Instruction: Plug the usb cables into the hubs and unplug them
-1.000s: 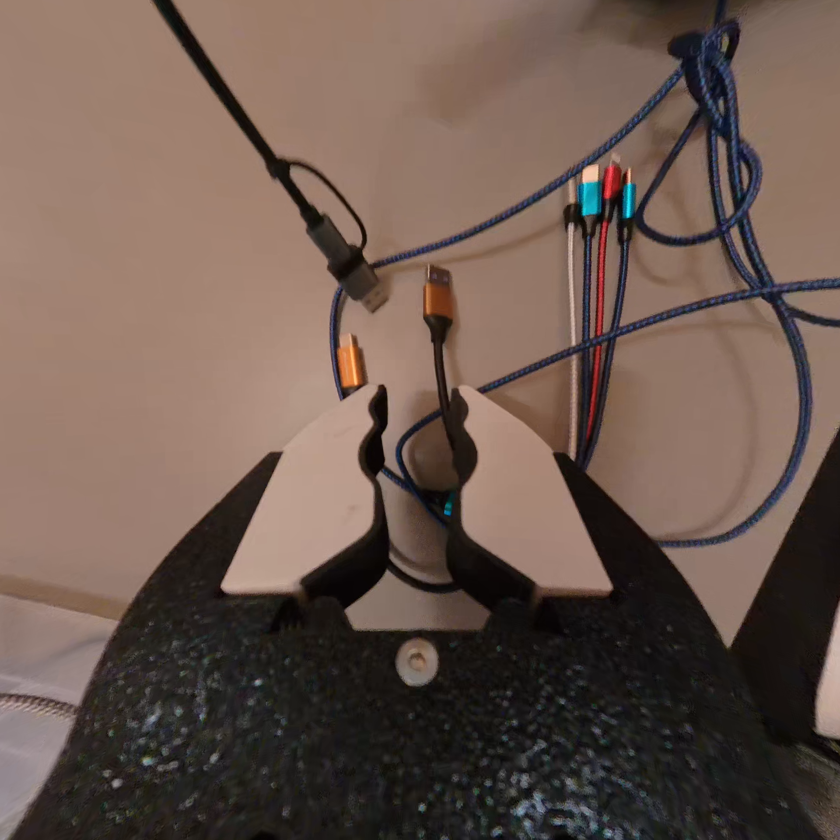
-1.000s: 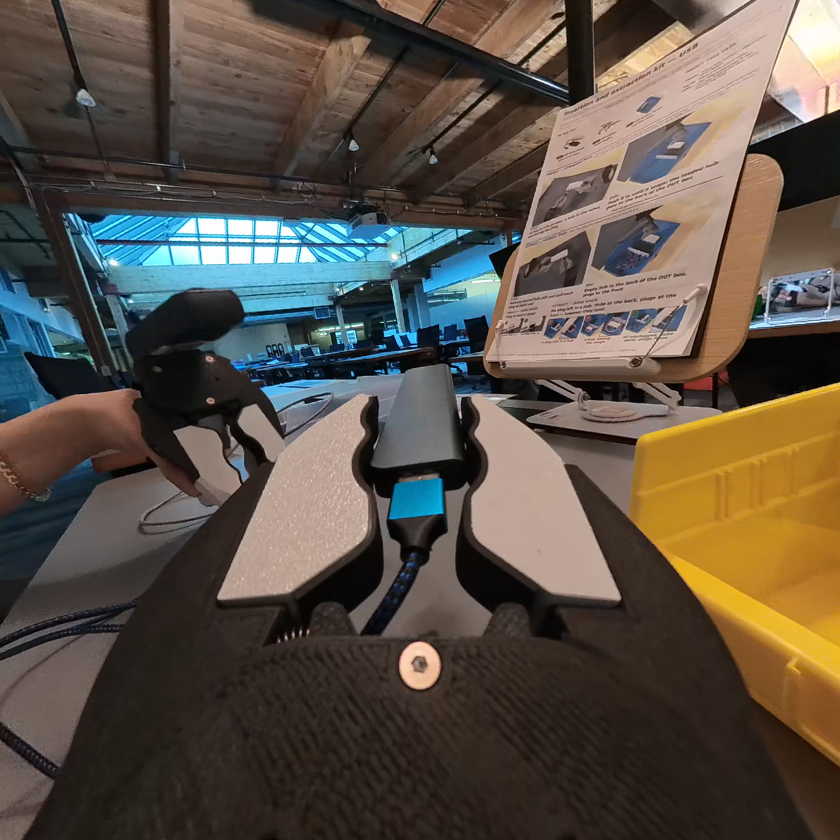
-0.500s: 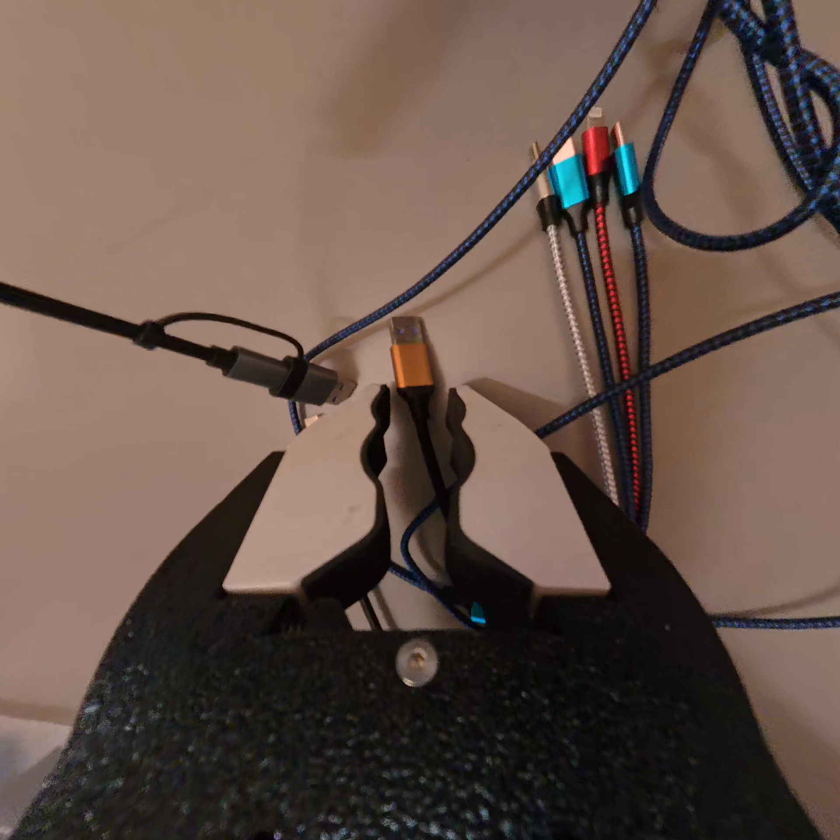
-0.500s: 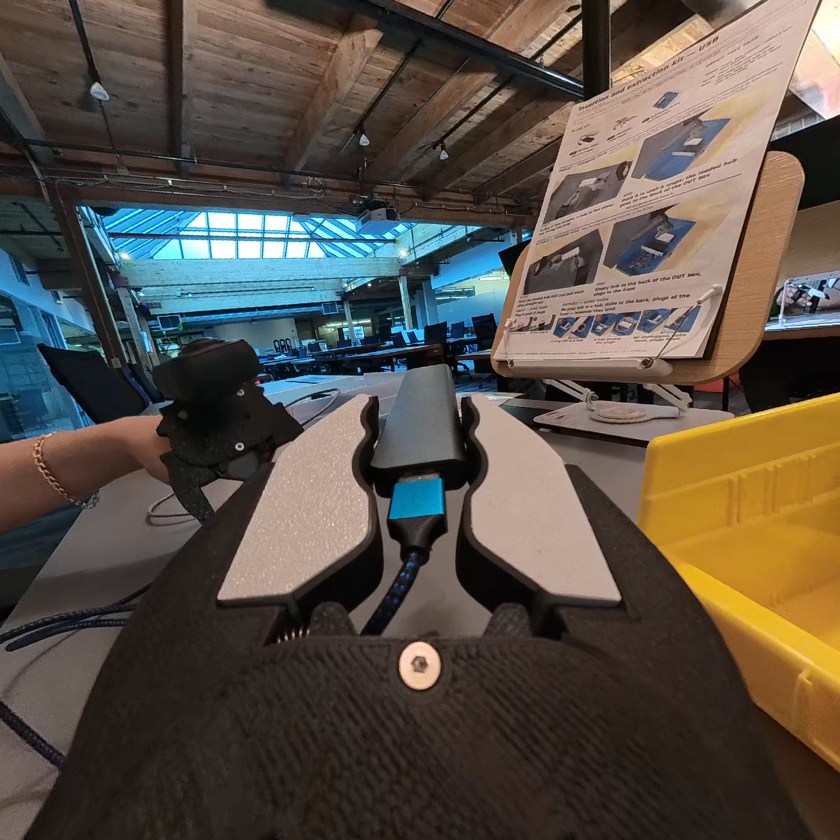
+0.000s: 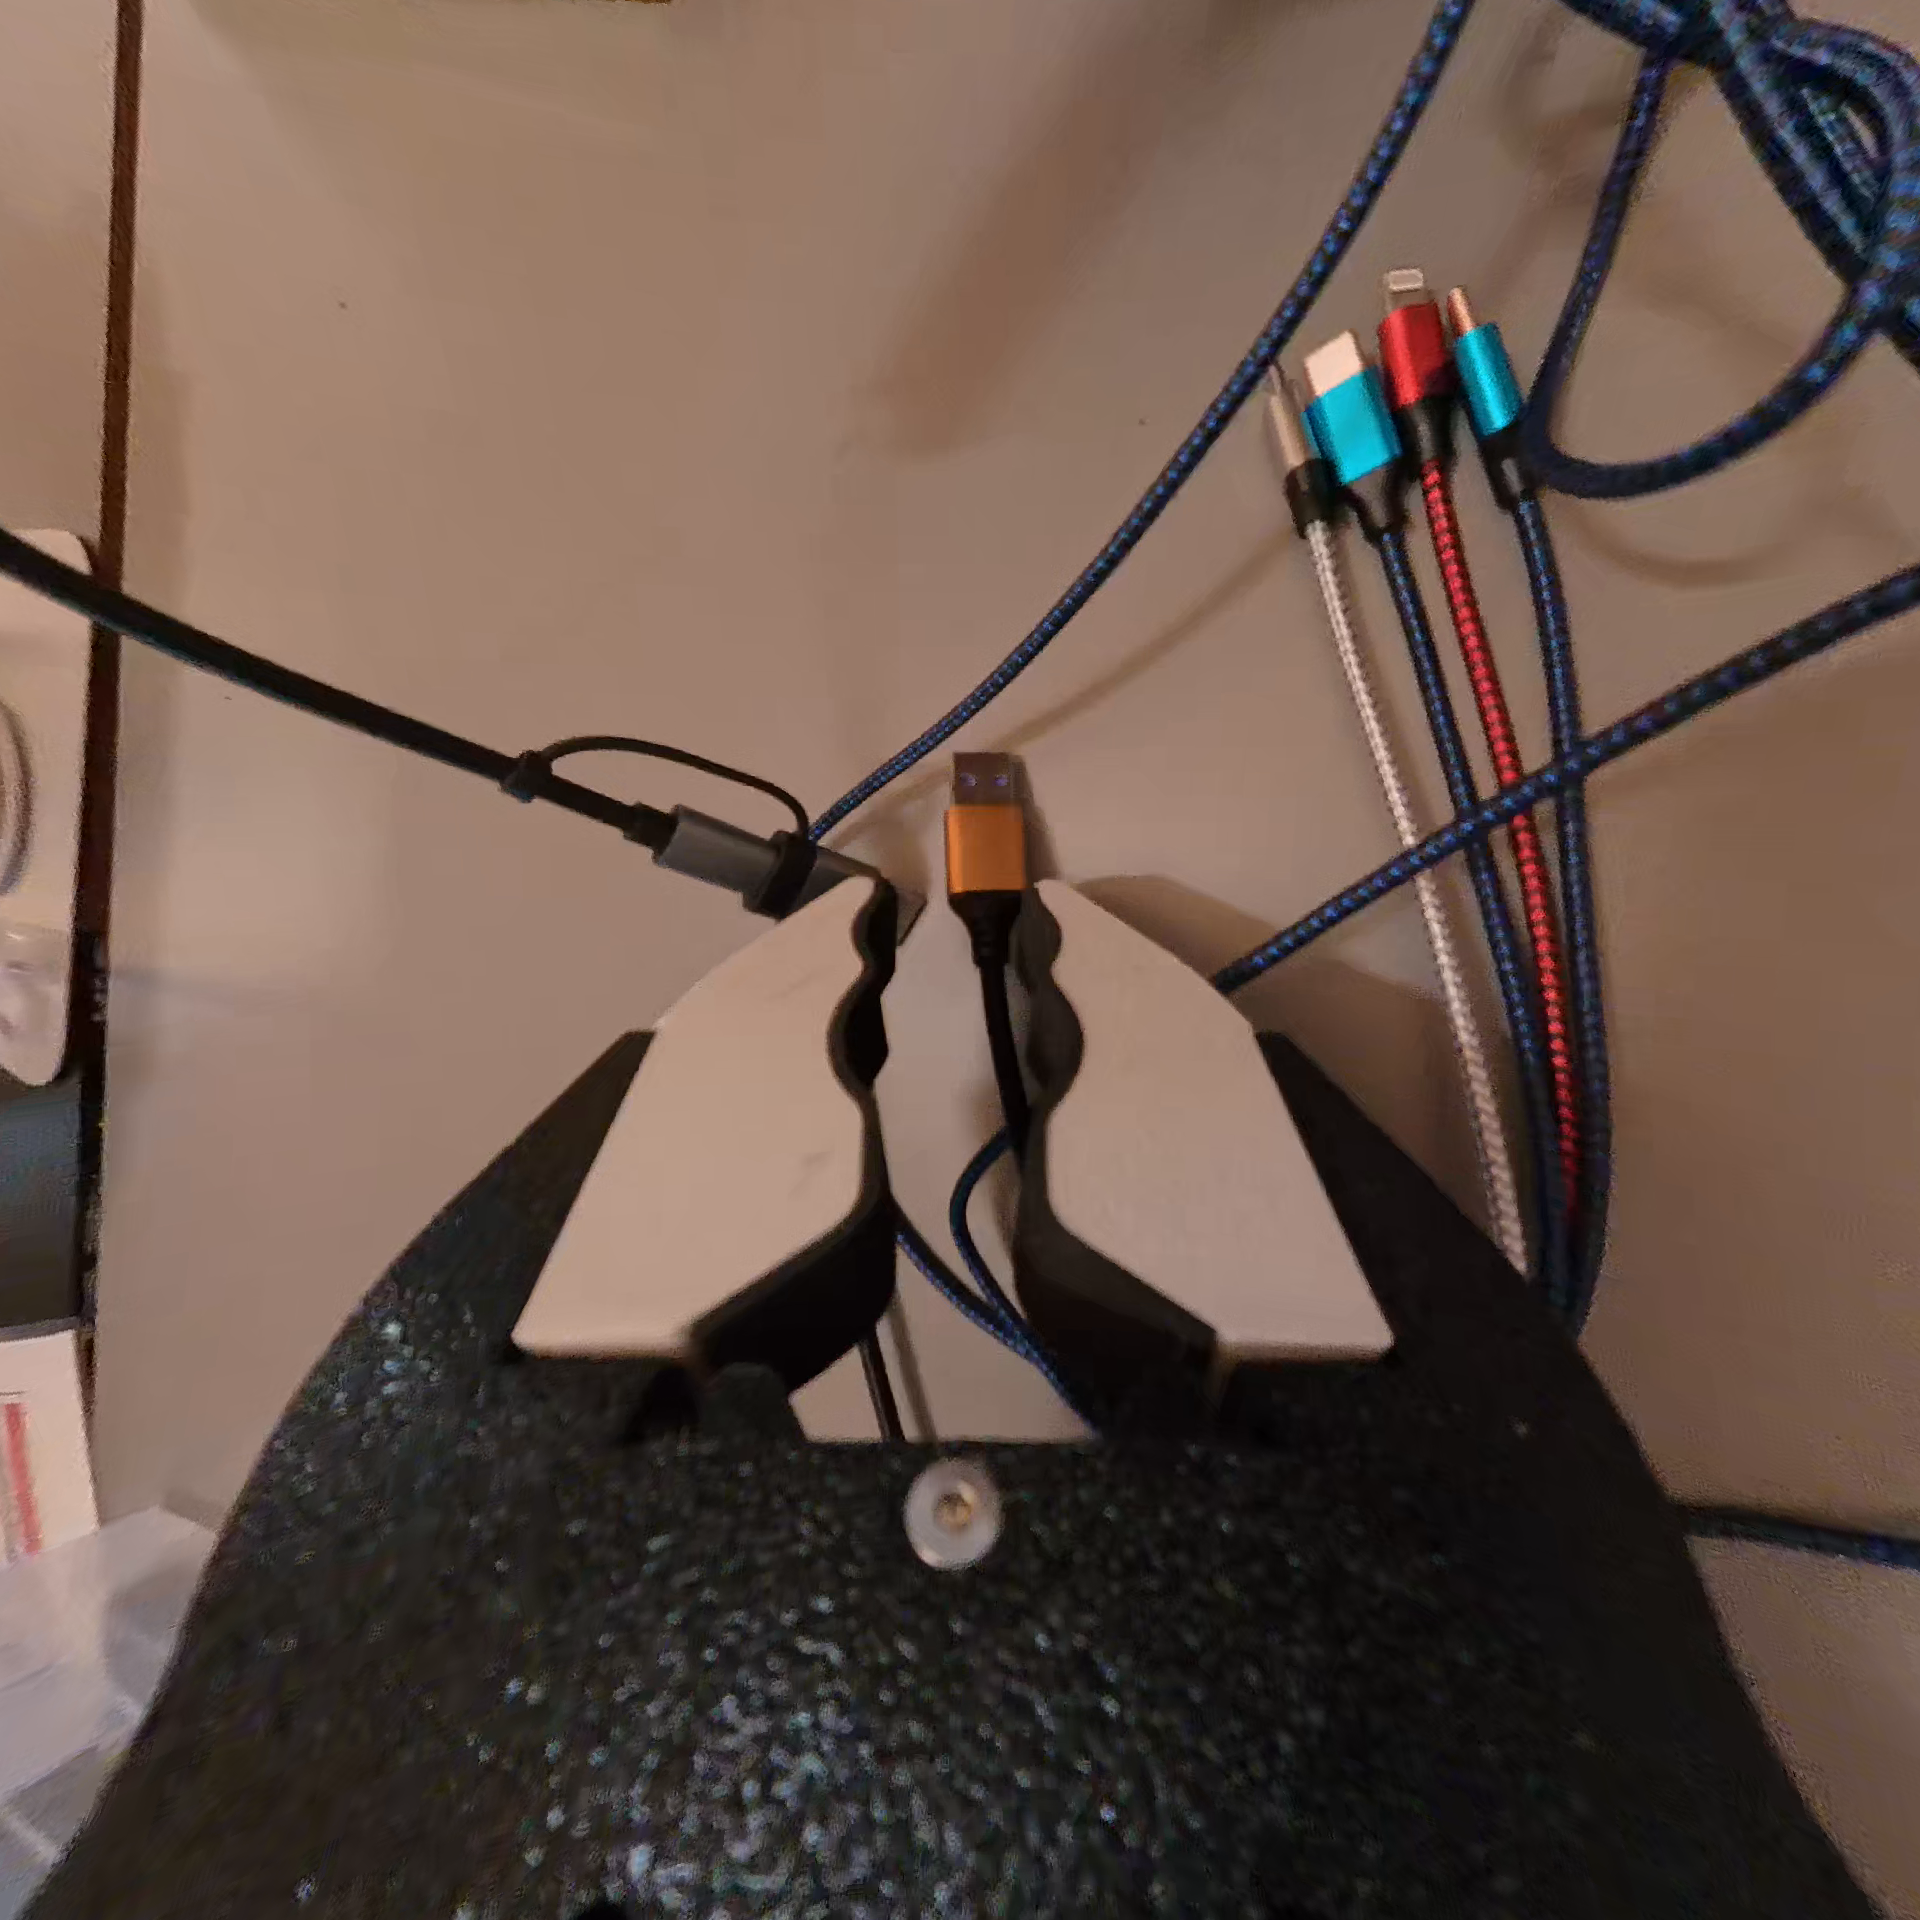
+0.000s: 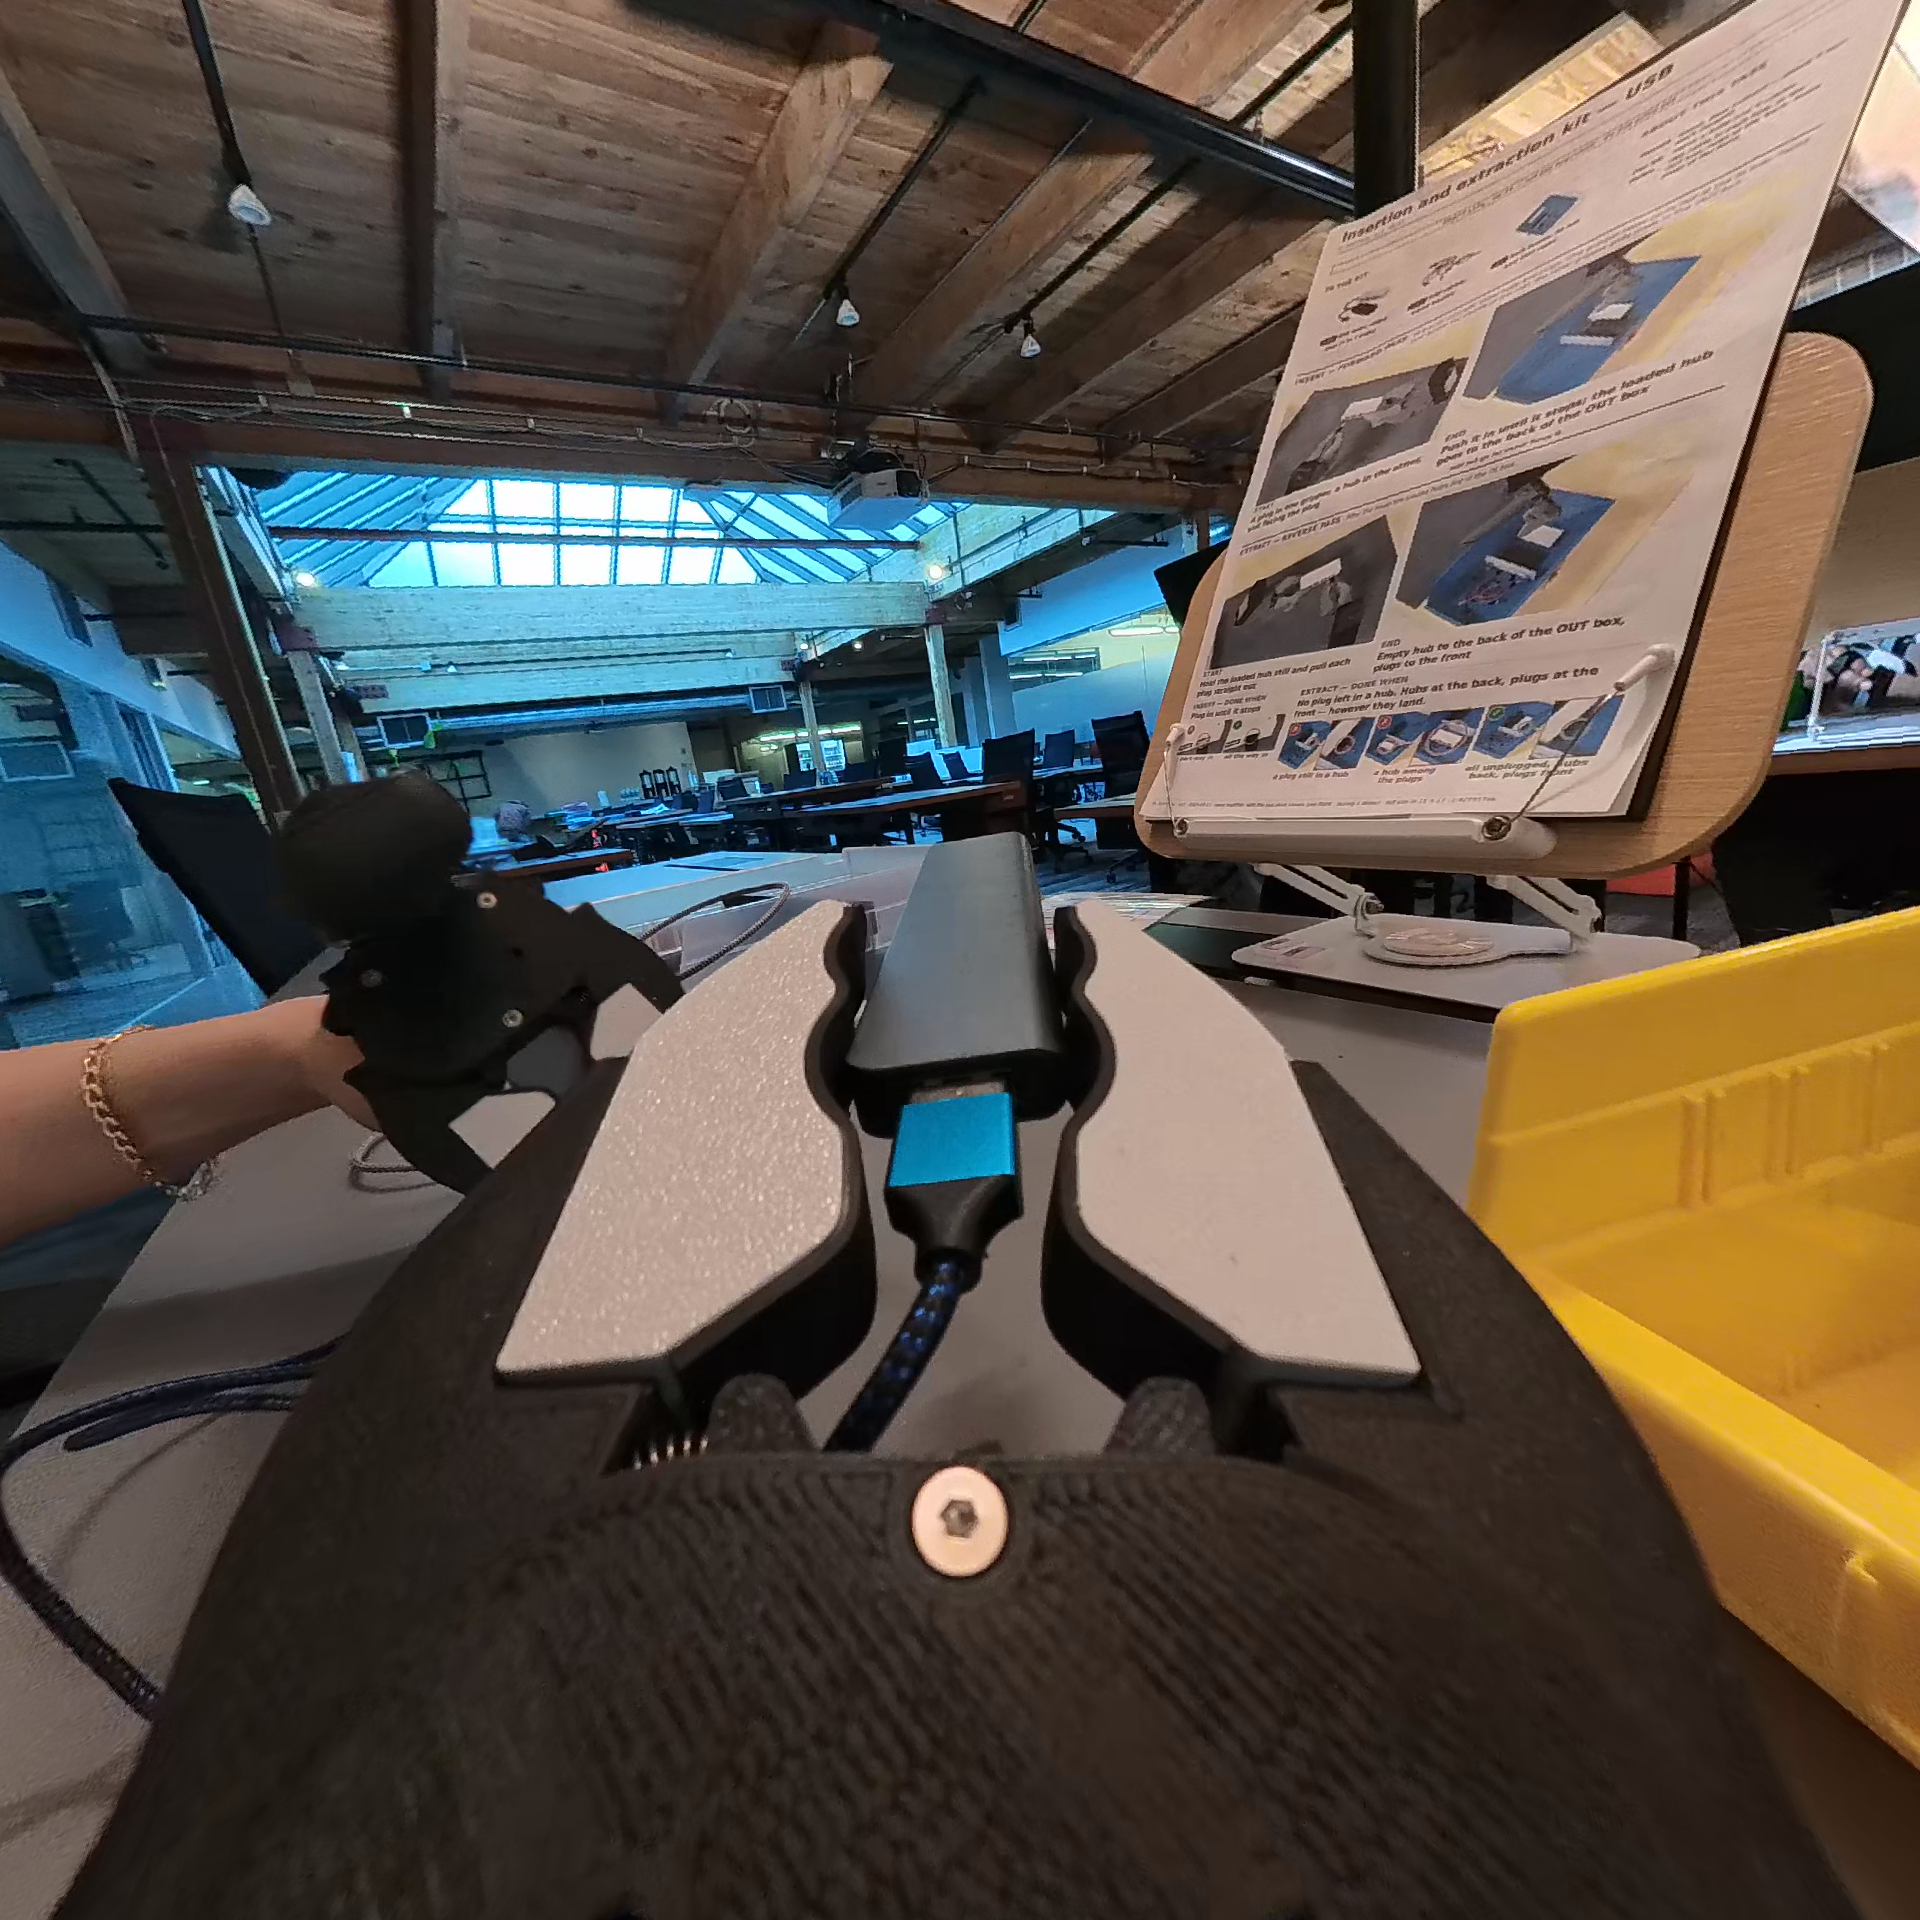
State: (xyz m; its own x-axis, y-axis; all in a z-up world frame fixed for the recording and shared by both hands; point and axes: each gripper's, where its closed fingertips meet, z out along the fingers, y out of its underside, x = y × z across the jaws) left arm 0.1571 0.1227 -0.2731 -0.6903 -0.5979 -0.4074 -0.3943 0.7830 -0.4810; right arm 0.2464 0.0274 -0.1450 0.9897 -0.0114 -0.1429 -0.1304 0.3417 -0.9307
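On the beige table [image 5: 540, 436], left to right: a grey plug [image 5: 727, 847] on a black cable touches the left gripper [image 5: 958, 914], whose narrow-set jaws straddle the orange plug [image 5: 985, 850] cable without clearly pinching it; four coloured plugs [image 5: 1392, 384] lie beyond. Farther right, the right gripper [image 6: 956, 925] clamps a black hub [image 6: 961, 961] with a blue plug [image 6: 951, 1143] inserted, beside a yellow bin [image 6: 1704, 1122].

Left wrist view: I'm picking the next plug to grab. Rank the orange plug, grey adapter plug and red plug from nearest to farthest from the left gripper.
1. Orange plug, just beyond the left gripper fingertips.
2. Grey adapter plug, by the left fingertip; nearly tied.
3. Red plug, upper right.
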